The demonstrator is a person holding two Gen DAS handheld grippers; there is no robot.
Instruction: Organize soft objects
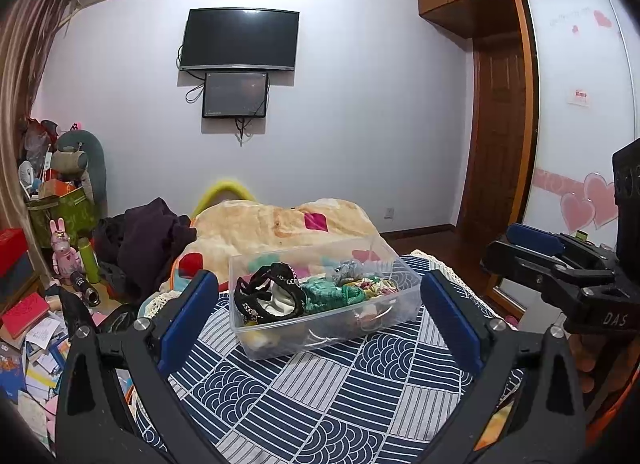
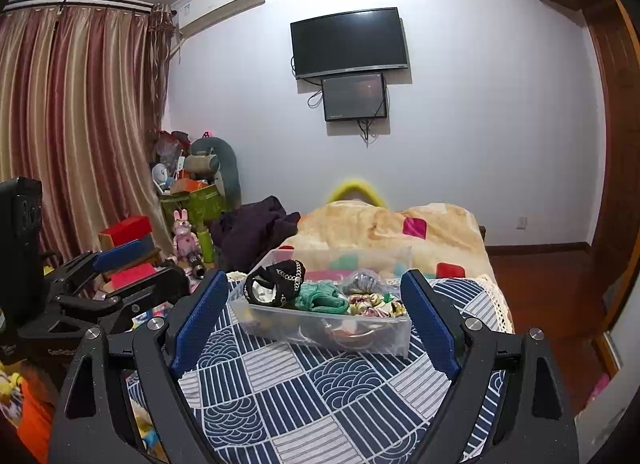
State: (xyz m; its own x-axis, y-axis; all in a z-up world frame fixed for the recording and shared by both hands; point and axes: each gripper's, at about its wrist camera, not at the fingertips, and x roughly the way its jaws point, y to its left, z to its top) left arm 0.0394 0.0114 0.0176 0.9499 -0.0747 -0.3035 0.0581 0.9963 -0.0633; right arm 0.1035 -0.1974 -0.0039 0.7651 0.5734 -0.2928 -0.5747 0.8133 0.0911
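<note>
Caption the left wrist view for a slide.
Left gripper open, empty, facing a clear plastic bin of hair accessories on the navy patterned bedspread.

clear bin (image 1: 404,306) lower contents blurred through its wall, wardrobe (image 1: 580,104) cut off

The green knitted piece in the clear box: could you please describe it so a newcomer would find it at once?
On the blue patterned bedspread stands a clear plastic box. In its middle lies the green knitted piece, between a black chain-trimmed item and floral scrunchies. It alone is teal green yarn.
</note>
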